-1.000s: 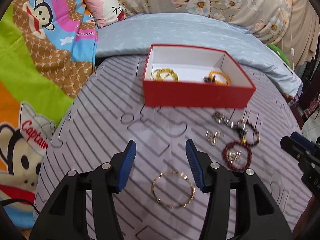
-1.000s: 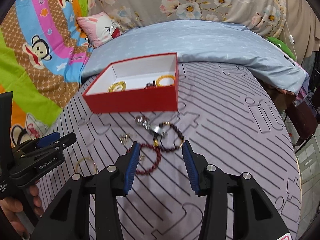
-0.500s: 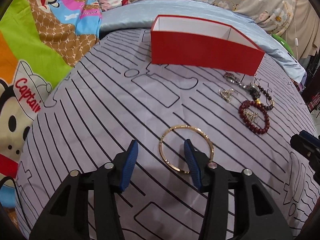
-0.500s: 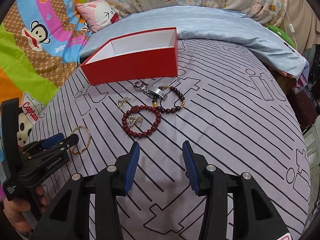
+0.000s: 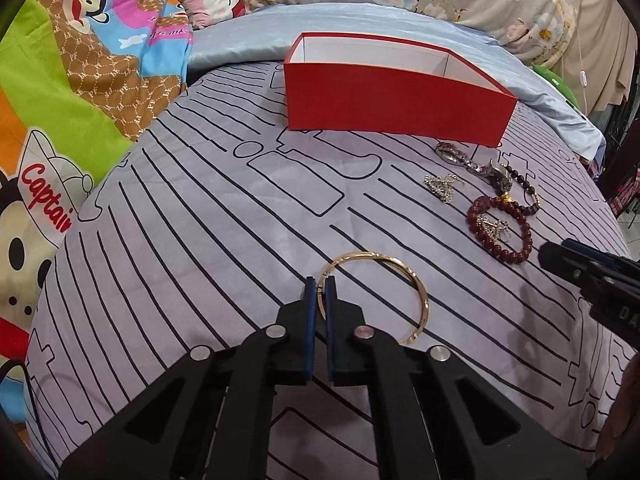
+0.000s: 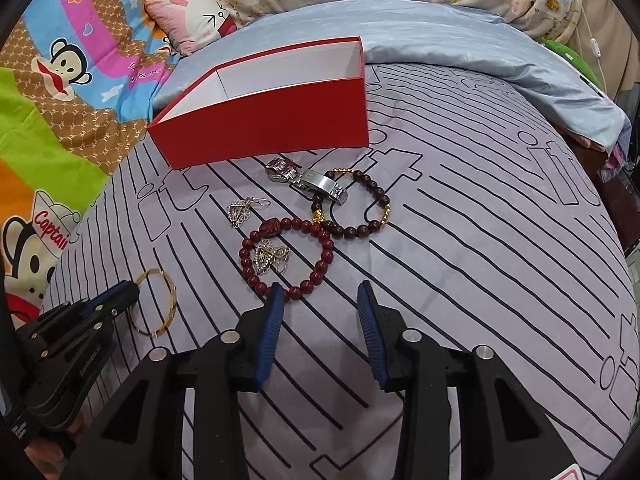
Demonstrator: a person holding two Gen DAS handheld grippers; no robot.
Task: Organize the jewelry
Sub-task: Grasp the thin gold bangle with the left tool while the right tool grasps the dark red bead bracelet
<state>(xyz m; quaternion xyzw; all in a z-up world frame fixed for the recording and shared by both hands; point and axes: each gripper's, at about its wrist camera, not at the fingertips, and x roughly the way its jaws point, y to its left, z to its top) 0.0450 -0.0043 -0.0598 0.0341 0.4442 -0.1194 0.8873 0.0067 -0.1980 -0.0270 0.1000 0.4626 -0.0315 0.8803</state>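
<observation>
My left gripper (image 5: 319,283) is shut on the near-left rim of a thin gold bangle (image 5: 416,284), which lies on the grey striped bedsheet; the right wrist view shows the gripper (image 6: 132,289) and the bangle (image 6: 170,304) at lower left. My right gripper (image 6: 319,294) is open and empty, its left fingertip just short of a red bead bracelet (image 6: 324,248) with a gold earring (image 6: 269,257) inside it. The red box (image 5: 396,100) stands beyond, its inside hidden.
Beyond the red bracelet lie a dark bead bracelet (image 6: 378,208), a silver watch (image 6: 310,180) and a second gold earring (image 6: 240,210). A light blue quilt (image 6: 440,36) and pillows lie behind the box. The bed edge drops off at the right.
My left gripper has closed on the bangle's rim, having been open around it. My right gripper has moved forward toward the red bead bracelet.
</observation>
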